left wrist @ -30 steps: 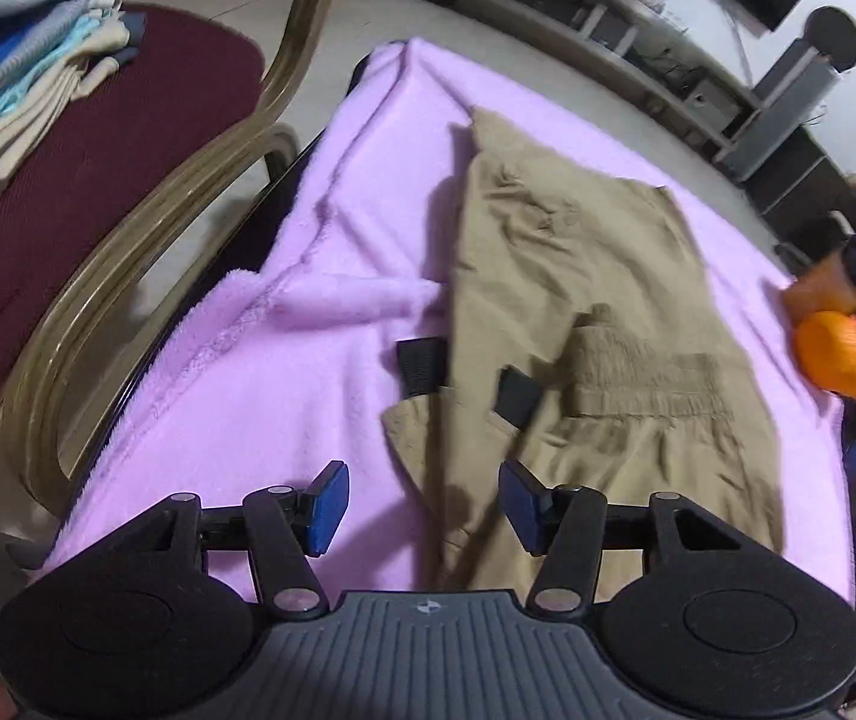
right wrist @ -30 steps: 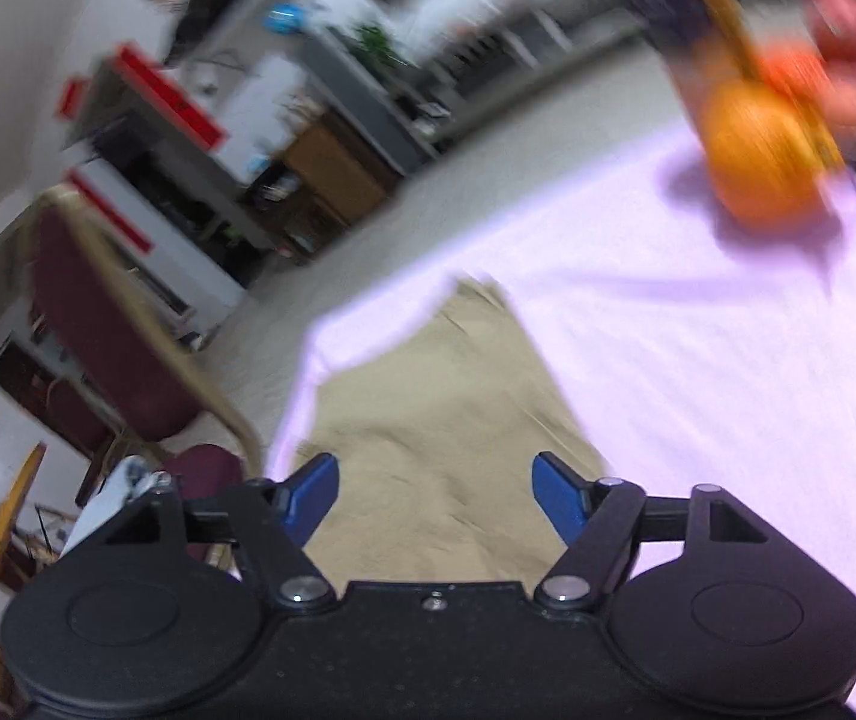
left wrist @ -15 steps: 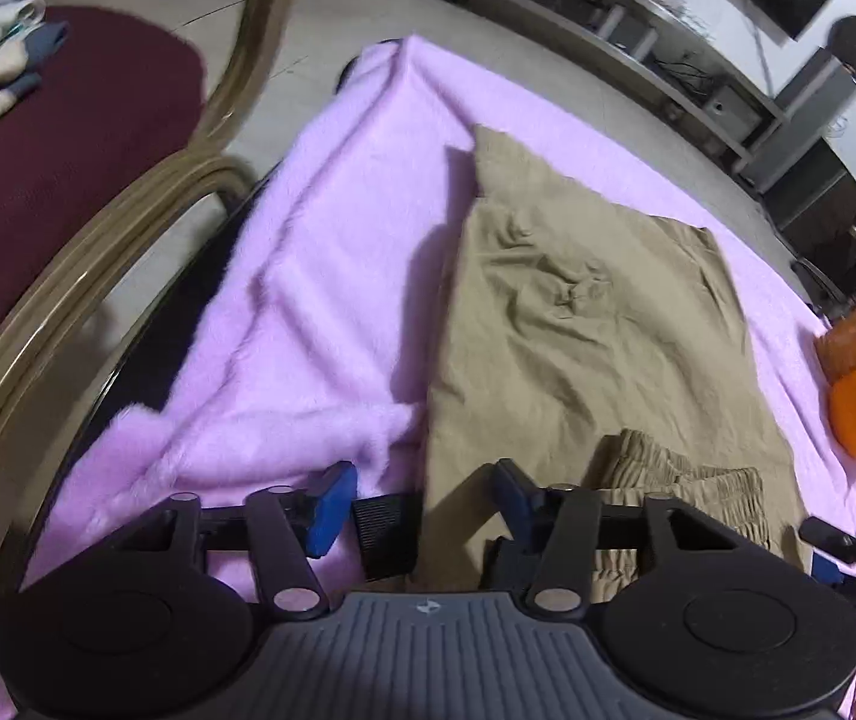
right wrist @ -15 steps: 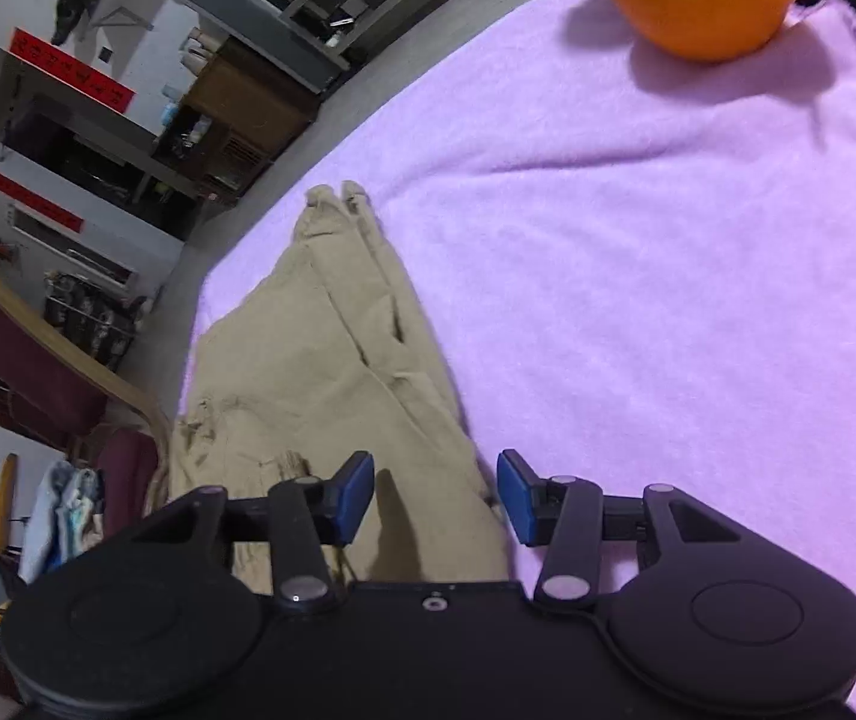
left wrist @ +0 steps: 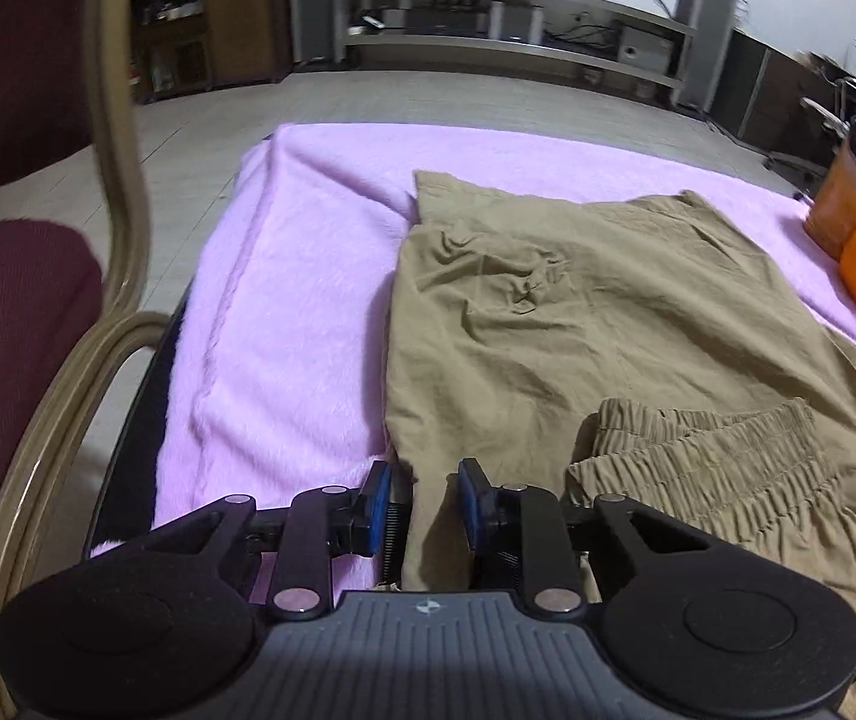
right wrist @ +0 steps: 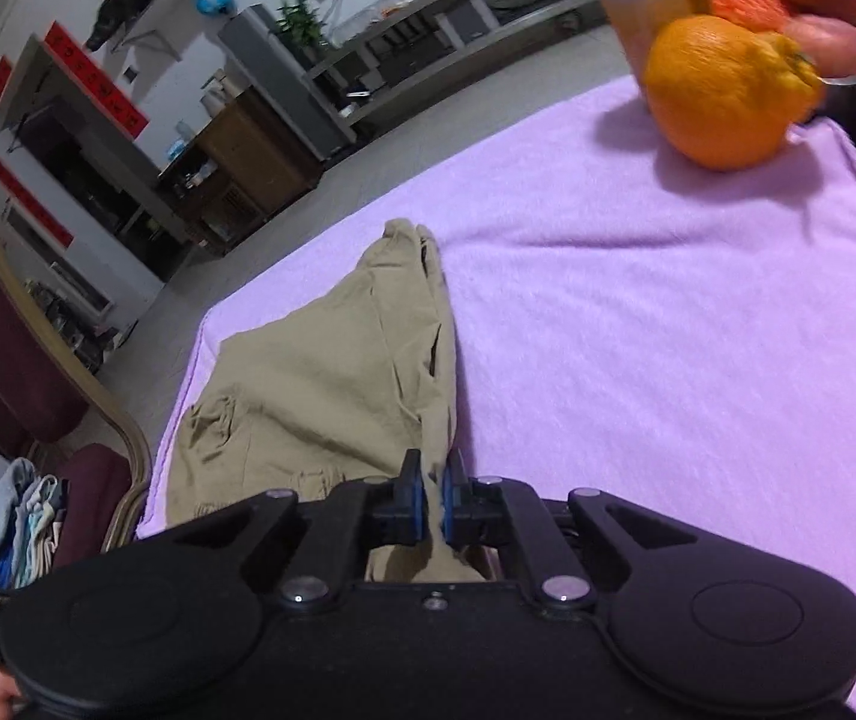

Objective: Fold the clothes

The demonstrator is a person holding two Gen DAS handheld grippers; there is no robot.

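The fingers of the left gripper (left wrist: 423, 501) stand narrowly apart astride the near edge of the khaki trousers (left wrist: 578, 324); whether they pinch it, I cannot tell. The right gripper (right wrist: 434, 501) is clamped on a cloth edge. The trousers lie partly folded on the pink blanket (left wrist: 284, 300) over the table, one fold seemingly left. An orange (right wrist: 722, 90) sits near.

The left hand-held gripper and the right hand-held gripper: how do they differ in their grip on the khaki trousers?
The left hand-held gripper has a wider gap, with a thick fold of the khaki trousers between its pads; the right hand-held gripper is nearly closed, pinching a thin edge. The left sits beside the elastic waistband; the right shows none. Both hold cloth over the purple blanket.
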